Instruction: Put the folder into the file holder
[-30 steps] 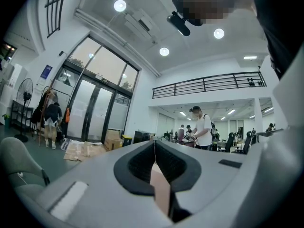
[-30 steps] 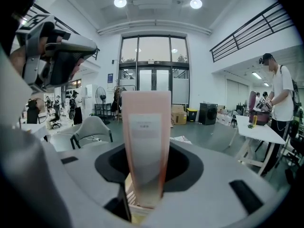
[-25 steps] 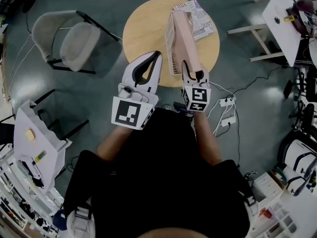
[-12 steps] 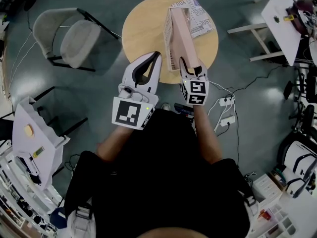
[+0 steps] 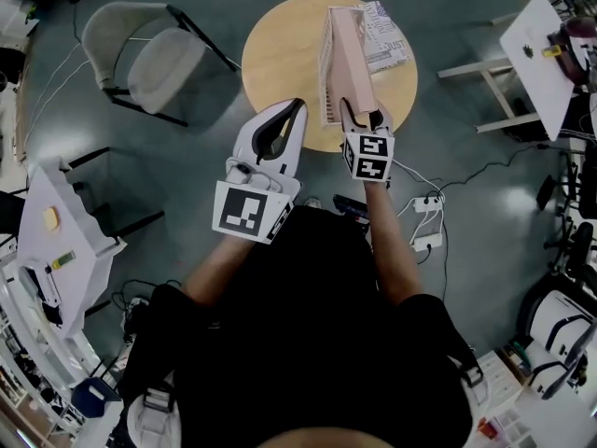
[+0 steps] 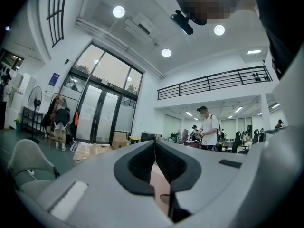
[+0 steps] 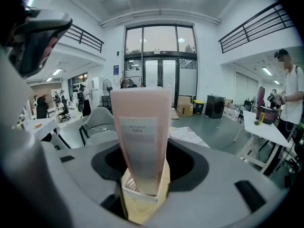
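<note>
A pink folder (image 5: 350, 54) stands on edge inside the white slatted file holder (image 5: 326, 73) on the round wooden table (image 5: 280, 54). My right gripper (image 5: 362, 118) is at the folder's near end. Its jaws have just been opening and now stand open, with the folder's spine (image 7: 141, 137) between them and a gap showing on the right side. Below the folder, the file holder (image 7: 142, 196) shows in the right gripper view. My left gripper (image 5: 297, 108) hovers over the table's near edge, left of the holder. It is shut and empty, with its tips (image 6: 155, 144) meeting.
A patterned paper (image 5: 387, 40) lies on the table behind the holder. A grey chair (image 5: 149, 68) stands to the left. White tables (image 5: 541, 45) stand at the right, and another is at the left (image 5: 56, 241). Power strips and cables (image 5: 424, 194) lie on the floor.
The right gripper's jaws have spread wider round the folder's near end. The left gripper has drifted slightly away from the holder and stays shut.
</note>
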### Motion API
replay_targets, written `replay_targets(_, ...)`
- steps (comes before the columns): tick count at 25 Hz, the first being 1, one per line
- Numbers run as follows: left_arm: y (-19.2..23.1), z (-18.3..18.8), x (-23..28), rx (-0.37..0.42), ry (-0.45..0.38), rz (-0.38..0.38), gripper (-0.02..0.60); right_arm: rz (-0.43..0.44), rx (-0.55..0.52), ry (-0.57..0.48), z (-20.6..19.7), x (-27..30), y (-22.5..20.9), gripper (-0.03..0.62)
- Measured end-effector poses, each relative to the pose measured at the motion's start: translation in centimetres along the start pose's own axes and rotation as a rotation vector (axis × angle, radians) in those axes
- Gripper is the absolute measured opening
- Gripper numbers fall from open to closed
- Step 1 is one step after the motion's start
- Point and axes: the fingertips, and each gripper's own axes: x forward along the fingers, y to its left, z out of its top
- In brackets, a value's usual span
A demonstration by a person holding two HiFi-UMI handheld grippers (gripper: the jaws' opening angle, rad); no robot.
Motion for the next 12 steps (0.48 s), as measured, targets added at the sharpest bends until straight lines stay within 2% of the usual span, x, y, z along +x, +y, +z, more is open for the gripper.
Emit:
replay_targets(5,-1.9,0.5,-2.4,0.022,-0.014,0.053,0.006,0.038,0.000,0.033,-0.9,-0.5,0.2,0.222)
replay_targets(12,-6.2,1.3,-5.5,0.037,-0.023,0.098,0.006,0.058,0.009,0.036,-1.7,-4.9,0.1,0.236)
